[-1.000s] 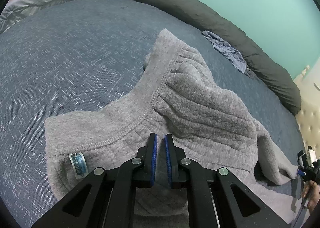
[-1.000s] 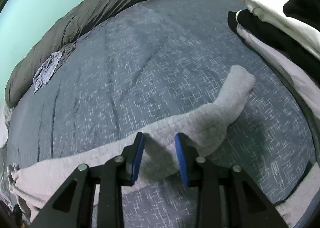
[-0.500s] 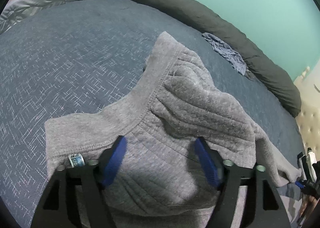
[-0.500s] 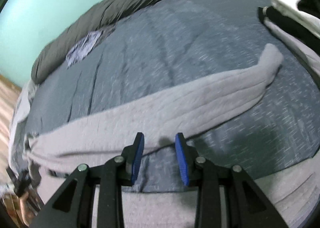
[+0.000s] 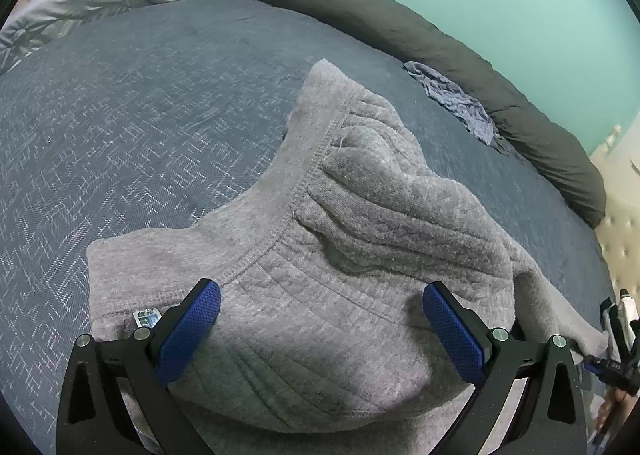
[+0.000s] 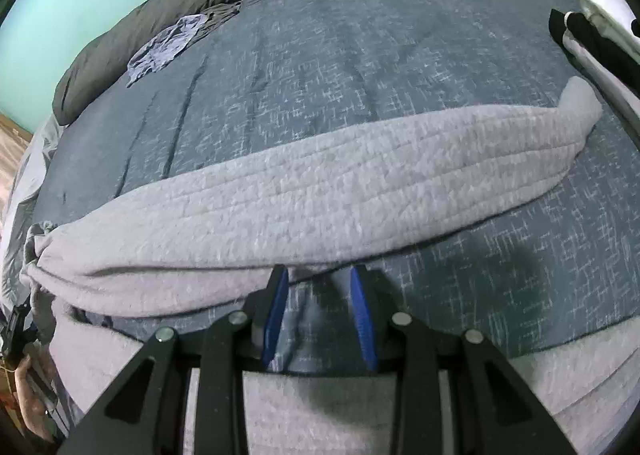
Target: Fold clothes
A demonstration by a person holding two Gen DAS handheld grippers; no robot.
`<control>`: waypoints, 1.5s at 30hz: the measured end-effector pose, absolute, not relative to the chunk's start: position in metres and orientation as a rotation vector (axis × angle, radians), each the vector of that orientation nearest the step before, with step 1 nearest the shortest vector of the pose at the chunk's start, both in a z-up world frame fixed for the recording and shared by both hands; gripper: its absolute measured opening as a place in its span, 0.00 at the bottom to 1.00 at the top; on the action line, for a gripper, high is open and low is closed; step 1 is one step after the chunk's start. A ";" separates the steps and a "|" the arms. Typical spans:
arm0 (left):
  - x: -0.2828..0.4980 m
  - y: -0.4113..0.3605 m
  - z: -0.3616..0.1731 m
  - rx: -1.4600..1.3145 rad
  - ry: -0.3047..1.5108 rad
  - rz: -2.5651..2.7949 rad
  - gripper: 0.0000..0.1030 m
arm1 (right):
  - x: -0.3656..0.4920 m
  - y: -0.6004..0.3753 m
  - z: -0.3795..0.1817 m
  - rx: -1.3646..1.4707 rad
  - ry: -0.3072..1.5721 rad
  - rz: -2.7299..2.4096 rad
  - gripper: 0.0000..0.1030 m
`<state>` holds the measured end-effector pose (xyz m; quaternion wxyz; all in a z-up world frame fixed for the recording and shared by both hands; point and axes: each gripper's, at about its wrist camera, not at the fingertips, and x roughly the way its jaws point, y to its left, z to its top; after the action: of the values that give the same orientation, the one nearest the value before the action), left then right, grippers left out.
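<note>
My one gray sweater (image 5: pixel 360 255) is soft and fuzzy with sewn lines, and it lies bunched up on the blue bed (image 5: pixel 140 115), with one long sleeve (image 6: pixel 320 199) stretched flat across the bed. My left tool (image 5: pixel 320 319) is wide open over the sweater, and my right tool (image 6: pixel 318 295) is open a little, holding nothing, just beside the sleeve. Past the sweater I count one small blue cloth (image 5: pixel 456 95) and one long dark pillow (image 5: pixel 420 27).

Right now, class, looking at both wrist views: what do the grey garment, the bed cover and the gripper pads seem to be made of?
Grey garment: likely fleecy quilted knit; fuzzy nap, stitched ridges.
Bed cover: apparently woven fabric, matte dark blue with pale crosshatch flecks.
Gripper pads: probably rubber or textured plastic; blue, finely dimpled surface.
</note>
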<state>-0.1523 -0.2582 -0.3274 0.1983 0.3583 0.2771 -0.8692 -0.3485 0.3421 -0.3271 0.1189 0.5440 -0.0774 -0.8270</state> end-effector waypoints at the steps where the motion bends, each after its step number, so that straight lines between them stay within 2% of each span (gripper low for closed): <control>1: -0.153 -0.259 -0.328 1.003 0.775 -2.433 1.00 | -0.351 0.343 -0.327 1.591 -0.229 -2.429 0.31; 13: -0.154 -0.260 -0.328 1.003 0.777 -2.440 1.00 | -0.395 0.337 -0.323 1.539 -0.232 -2.528 0.31; 21: -0.156 -0.257 -0.329 1.003 0.780 -2.440 1.00 | -0.423 0.335 -0.308 1.389 -0.505 -2.551 0.31; 26: -0.153 -0.257 -0.328 1.005 0.788 -2.448 1.00 | -0.400 0.339 -0.298 1.350 -0.441 -2.529 0.32; 29: -0.153 -0.258 -0.328 1.006 0.794 -2.450 1.00 | -0.382 0.358 -0.300 1.350 -0.485 -2.556 0.33; 33: -0.147 -0.257 -0.328 1.005 0.793 -2.451 1.00 | -0.360 0.412 -0.300 1.352 -0.603 -2.688 0.39; 37: -0.145 -0.258 -0.329 1.007 0.790 -2.447 1.00 | -0.350 0.473 -0.304 1.378 -0.750 -2.808 0.40; 39: -0.145 -0.258 -0.329 1.006 0.790 -2.443 1.00 | -0.348 0.488 -0.304 1.404 -0.750 -2.832 0.40; 45: -0.156 -0.258 -0.330 1.009 0.778 -2.435 1.00 | -0.362 0.484 -0.319 1.576 -0.599 -2.781 0.40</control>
<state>-0.1565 -0.2582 -0.3297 0.1953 0.3601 0.2775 -0.8690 -0.3624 0.4844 -0.3192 -0.0554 0.4837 -0.1840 -0.8539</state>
